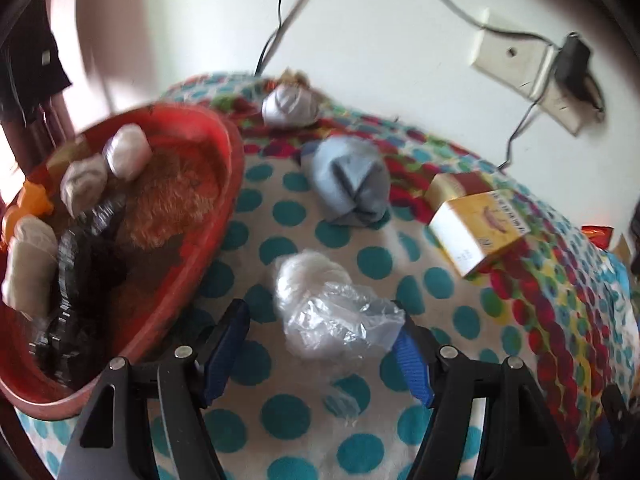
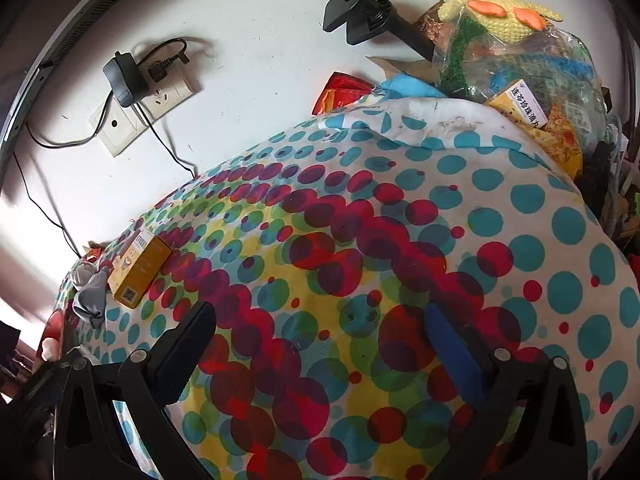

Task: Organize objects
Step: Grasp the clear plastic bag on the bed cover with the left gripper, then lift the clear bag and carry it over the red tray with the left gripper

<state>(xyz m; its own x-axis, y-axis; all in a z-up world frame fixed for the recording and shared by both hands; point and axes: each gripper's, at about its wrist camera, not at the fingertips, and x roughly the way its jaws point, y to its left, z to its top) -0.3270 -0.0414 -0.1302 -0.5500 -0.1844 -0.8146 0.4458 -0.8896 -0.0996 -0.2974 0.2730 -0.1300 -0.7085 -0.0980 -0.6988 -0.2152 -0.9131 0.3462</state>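
The left tongs (image 1: 320, 344) are standing spread over a surface draped in a polka-dot cloth (image 1: 288, 412), with a crumpled clear plastic bag holding something white and fluffy (image 1: 332, 304) lying between the blue pads. The right pad is at the bag's edge; whether it is touching cannot be told. Nothing is being pinched yet.

Just left of the bag, a round red plastic basin (image 1: 224, 184) is sitting with white rolled bundles, a brown plush toy and a dark ridged object already inside, so sorting appears to be partly done. Beyond the bag, a folded blue-grey cloth bundle (image 1: 348, 184) and a pale grey rolled bundle (image 1: 290, 104) are lying loose. To the bag's right, a yellow and white cardboard box (image 1: 476, 232) is resting beside a second box.

The right tongs (image 2: 320, 340) are also standing spread, holding nothing, over bare cloth.

The risk, judging from here: thin plastic is likely to slip or tear, and the pads may be catching only film, or snagging the cloth beneath.

Only the left view is showing the bag and the basin's contents. Only the right view is showing a heaped pile topped by a yellow knitted toy (image 2: 508, 8), far from the yellow box.
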